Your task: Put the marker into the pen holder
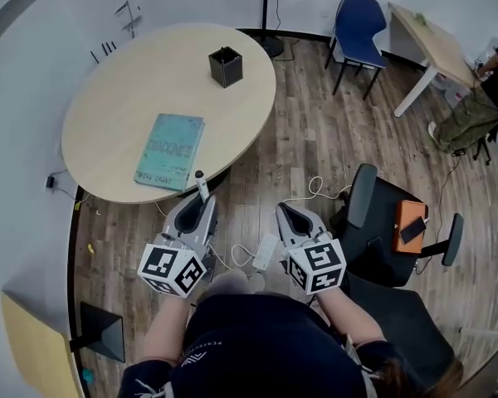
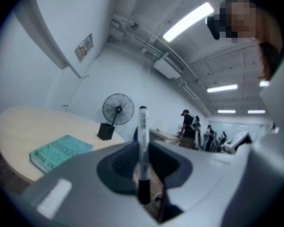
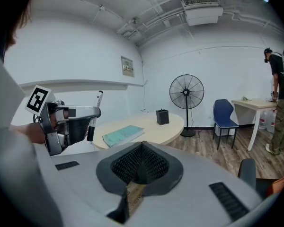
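Note:
A white marker (image 1: 201, 186) with a black lower end stands upright in my left gripper (image 1: 204, 206), which is shut on it just off the near edge of the round table (image 1: 124, 89). In the left gripper view the marker (image 2: 142, 145) rises between the jaws. The black square pen holder (image 1: 225, 65) stands at the table's far right, well beyond the marker, and shows small in the gripper views (image 2: 105, 131) (image 3: 162, 117). My right gripper (image 1: 289, 215) hangs over the floor, shut with nothing in it (image 3: 139, 162).
A teal book (image 1: 170, 150) lies on the near part of the table, between my left gripper and the pen holder. A black office chair (image 1: 390, 230) stands to the right, a fan base (image 1: 270, 46) and a blue chair (image 1: 357, 27) beyond the table.

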`<state>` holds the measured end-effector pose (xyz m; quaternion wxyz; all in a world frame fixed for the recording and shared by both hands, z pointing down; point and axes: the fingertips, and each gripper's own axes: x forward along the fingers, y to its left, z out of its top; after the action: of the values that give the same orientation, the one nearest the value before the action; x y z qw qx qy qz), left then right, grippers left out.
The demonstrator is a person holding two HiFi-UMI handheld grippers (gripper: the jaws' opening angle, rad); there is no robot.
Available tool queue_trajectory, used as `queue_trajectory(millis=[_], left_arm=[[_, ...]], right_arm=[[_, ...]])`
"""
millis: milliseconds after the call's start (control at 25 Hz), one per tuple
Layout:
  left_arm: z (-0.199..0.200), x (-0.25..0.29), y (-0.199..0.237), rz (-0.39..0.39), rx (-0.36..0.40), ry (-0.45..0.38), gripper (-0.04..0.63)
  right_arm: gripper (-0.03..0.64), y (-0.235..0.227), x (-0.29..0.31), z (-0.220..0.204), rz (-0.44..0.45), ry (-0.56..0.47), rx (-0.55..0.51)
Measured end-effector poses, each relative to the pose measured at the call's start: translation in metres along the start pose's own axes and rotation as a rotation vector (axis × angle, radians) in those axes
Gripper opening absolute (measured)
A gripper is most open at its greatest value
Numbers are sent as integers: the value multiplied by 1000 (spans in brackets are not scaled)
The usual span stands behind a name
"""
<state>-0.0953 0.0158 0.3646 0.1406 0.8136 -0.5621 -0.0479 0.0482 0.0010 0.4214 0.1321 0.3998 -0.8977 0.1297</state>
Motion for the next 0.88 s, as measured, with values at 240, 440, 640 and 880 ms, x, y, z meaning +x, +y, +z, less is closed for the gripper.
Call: queue_trajectory(millis=[240,440,640,880], left_arm=[[9,40,2,-30,12,0,74],[16,83,9,-75,28,3,74],[24,129,23,-116,32,3,74],[32,187,57,-124,5,16,75]], right_arm=[[2,-24,12,7,-20,-4,11],[1,-45,27,15,-44,-8,24],[2,-66,58,27,-68,-14,39],[2,-93,111,48,-76,6,39]])
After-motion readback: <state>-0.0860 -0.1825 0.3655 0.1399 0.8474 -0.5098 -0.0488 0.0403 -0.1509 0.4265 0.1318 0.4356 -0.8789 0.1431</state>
